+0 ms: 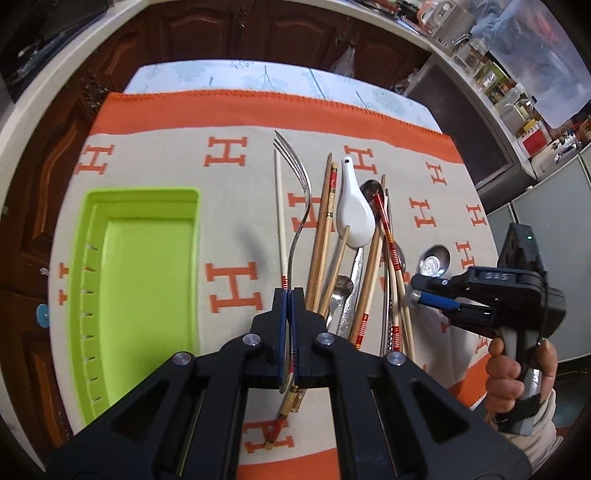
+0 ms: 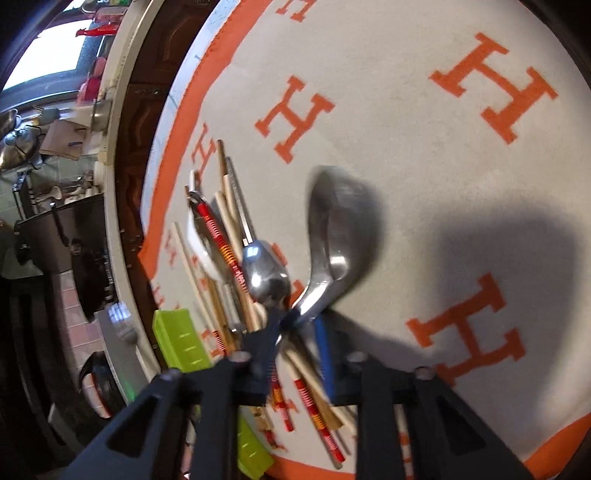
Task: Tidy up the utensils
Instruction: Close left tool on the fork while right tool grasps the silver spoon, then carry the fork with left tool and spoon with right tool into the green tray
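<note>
A heap of utensils lies on the H-patterned cloth (image 1: 236,229): wooden chopsticks (image 1: 325,236), a white ceramic spoon (image 1: 354,214), metal spoons and a metal fork (image 1: 301,206). My left gripper (image 1: 289,295) is shut on the fork's handle, tines pointing away; a red-banded chopstick runs just beside and under the jaws. My right gripper (image 1: 415,291) (image 2: 295,325), held by a hand (image 1: 506,373), is shut on the handle of a large metal spoon (image 2: 332,236) (image 1: 436,262), whose bowl is tilted off the cloth and blurred. The empty green tray (image 1: 144,195) lies left of the heap.
A second metal spoon (image 2: 266,273) and red-striped chopsticks (image 2: 221,240) rest on the pile under the right gripper. The green tray (image 2: 181,343) shows past the pile. Dark wooden cabinets (image 1: 221,33) stand behind the table; a cluttered counter (image 1: 517,92) runs along the right.
</note>
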A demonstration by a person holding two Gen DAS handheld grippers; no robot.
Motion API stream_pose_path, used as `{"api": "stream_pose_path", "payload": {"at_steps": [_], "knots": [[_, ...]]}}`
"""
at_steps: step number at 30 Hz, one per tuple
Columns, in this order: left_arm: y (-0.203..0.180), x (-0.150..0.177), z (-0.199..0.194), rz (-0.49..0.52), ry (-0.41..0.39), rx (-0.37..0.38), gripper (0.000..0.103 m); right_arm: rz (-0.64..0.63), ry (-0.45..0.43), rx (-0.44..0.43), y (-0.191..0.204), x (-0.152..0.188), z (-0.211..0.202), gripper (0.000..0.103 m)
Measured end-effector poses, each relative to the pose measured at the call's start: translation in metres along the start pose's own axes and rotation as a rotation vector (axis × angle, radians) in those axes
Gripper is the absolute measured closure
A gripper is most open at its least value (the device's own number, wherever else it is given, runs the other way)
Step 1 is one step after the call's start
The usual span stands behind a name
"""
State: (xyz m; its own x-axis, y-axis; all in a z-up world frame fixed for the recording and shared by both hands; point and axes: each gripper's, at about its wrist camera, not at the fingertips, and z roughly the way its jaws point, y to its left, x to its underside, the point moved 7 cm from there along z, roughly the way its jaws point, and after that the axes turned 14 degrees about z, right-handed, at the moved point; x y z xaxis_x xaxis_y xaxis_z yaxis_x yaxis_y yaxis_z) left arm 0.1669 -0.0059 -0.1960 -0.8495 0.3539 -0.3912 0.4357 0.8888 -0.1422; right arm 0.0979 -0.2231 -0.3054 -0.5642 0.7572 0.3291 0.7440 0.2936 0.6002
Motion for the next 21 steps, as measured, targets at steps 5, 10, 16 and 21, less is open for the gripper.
{"api": "stream_pose_path", "payload": {"at_steps": [5,10,16,21], "knots": [[0.010,0.010,-0.027,-0.018,-0.034,-0.021,0.103,-0.054,-0.094,0.043,0.003,-0.004,-0.009,0.101],[0.025,0.024,-0.052,-0.043,-0.062,-0.065,0.103,-0.150,-0.174,0.114,0.011,-0.001,-0.012,0.102],[0.053,0.048,-0.072,-0.101,-0.079,-0.103,0.103,-0.251,-0.233,0.149,0.024,0.012,-0.022,0.102],[0.074,0.070,-0.079,-0.132,-0.069,-0.121,0.103,-0.325,-0.209,0.118,0.043,0.040,-0.030,0.102]]}}
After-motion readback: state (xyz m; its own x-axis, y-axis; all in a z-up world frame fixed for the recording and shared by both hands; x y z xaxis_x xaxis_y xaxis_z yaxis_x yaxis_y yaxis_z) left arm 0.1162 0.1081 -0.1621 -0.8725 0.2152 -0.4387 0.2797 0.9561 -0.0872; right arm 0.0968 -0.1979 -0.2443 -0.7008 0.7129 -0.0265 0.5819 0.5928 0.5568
